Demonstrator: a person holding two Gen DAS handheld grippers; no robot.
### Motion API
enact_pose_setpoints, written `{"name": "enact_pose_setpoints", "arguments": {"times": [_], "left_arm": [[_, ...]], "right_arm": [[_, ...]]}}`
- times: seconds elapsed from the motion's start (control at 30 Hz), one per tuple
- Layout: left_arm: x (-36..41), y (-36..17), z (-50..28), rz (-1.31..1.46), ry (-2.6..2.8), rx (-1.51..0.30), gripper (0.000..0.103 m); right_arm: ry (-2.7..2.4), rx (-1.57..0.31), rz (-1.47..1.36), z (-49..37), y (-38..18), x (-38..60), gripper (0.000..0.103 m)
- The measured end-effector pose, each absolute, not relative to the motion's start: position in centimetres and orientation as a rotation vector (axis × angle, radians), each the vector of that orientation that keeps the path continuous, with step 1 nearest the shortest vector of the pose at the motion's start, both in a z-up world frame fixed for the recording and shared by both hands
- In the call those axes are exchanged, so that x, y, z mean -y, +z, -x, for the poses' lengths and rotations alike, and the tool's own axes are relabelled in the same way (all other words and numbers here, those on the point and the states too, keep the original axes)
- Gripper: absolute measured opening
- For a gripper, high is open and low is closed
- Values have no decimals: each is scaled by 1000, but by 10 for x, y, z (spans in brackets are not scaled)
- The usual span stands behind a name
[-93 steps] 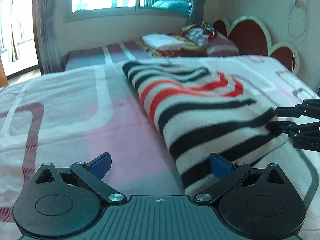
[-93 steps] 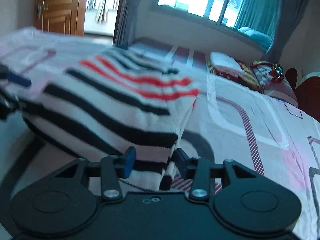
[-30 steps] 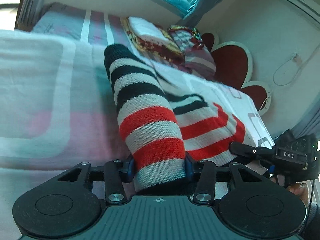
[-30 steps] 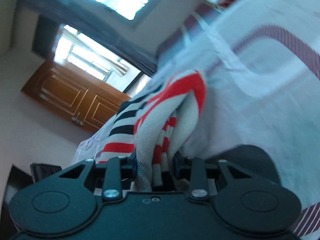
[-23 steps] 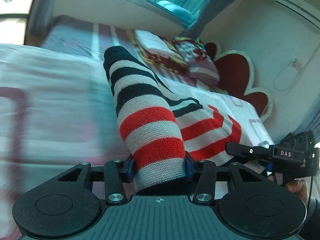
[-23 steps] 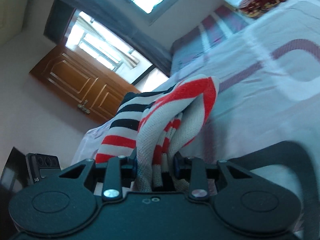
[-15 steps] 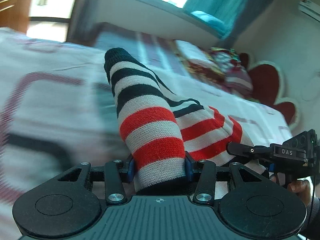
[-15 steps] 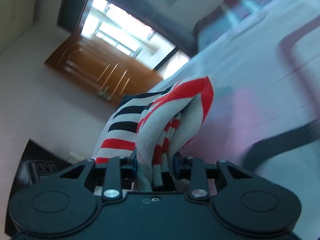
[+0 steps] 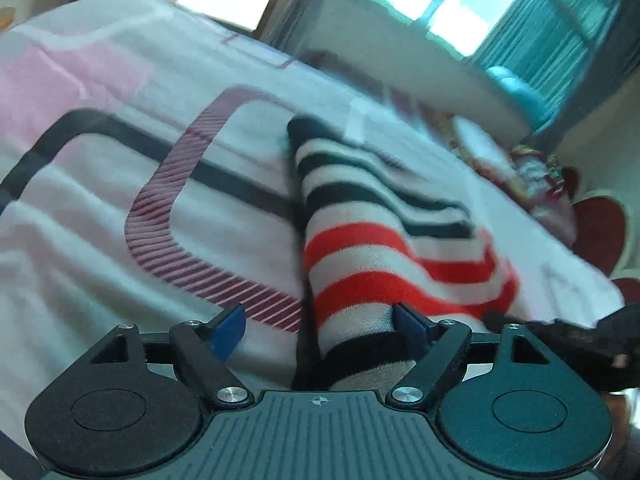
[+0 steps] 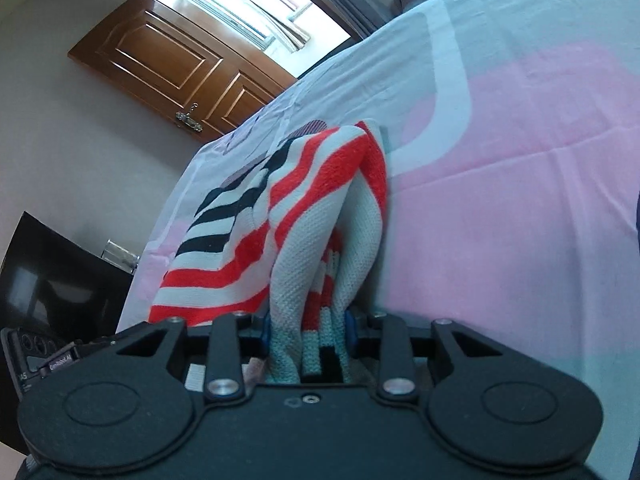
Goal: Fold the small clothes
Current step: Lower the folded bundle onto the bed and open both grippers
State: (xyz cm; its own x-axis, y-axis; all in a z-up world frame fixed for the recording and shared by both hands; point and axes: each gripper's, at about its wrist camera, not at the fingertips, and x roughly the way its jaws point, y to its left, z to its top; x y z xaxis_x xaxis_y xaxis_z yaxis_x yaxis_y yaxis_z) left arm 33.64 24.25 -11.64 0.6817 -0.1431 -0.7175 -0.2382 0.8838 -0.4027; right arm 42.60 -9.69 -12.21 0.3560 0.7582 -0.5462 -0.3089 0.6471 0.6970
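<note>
Each camera sits just behind its own fingers, looking forward and down, close over the bed (image 9: pixel 100 216). The left wrist view faces across the bedcover toward the window (image 9: pixel 460 4) and headboard (image 9: pixel 600 232). The right wrist view, rolled sideways, faces the wooden door (image 10: pixel 168 68). Both share the striped garment (image 9: pixel 360 248) and the bedcover around it.

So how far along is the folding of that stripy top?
The striped knit top is already doubled over on the bed sheet. The left gripper is opening its jaws around its edge; the right gripper pinches bunched fabric. Final folds and smoothing seem left.
</note>
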Motion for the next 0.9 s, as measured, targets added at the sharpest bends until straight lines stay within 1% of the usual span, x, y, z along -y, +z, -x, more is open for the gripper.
{"name": "enact_pose_setpoints", "arguments": {"times": [0.03,0.07,0.1,0.17,0.23,0.3,0.4,0.53,0.63,0.7,0.73,0.77,0.83,0.87,0.9], "left_arm": [[-238,-118,-339,465,70,-833,85],[-233,-118,-341,426,88,-831,92],[-227,-116,-342,408,109,-832,93],[-223,-105,-336,395,122,-822,93],[-218,-91,-321,344,101,-799,93],[-214,-86,-304,347,74,-777,93],[-210,-87,-285,345,72,-780,93],[-204,-96,-275,375,77,-796,93],[-198,-91,-262,374,75,-775,93],[-196,-93,-256,372,68,-779,93],[-195,-94,-255,368,65,-787,93],[-195,-96,-255,362,73,-798,93],[-195,-102,-256,360,88,-818,93],[-196,-103,-257,365,95,-826,93],[-197,-103,-255,374,90,-822,93]], "right_arm": [[731,-977,-534,-426,-122,97,29],[728,-976,-536,-419,-122,100,29],[726,-975,-536,-416,-123,101,29],[716,-984,-523,-420,-126,88,29],[694,-1006,-511,-419,-118,89,36],[642,-988,-514,-407,-107,104,49],[679,-957,-520,-385,-90,119,49],[703,-950,-390,-360,-83,106,49],[633,-906,-282,-346,-71,101,46],[644,-878,-255,-333,-66,101,38],[646,-869,-225,-328,-66,99,37],[646,-885,-183,-327,-69,94,34],[639,-933,-150,-333,-80,83,22],[638,-925,-126,-334,-83,79,13],[628,-911,-111,-335,-82,79,11]]}}
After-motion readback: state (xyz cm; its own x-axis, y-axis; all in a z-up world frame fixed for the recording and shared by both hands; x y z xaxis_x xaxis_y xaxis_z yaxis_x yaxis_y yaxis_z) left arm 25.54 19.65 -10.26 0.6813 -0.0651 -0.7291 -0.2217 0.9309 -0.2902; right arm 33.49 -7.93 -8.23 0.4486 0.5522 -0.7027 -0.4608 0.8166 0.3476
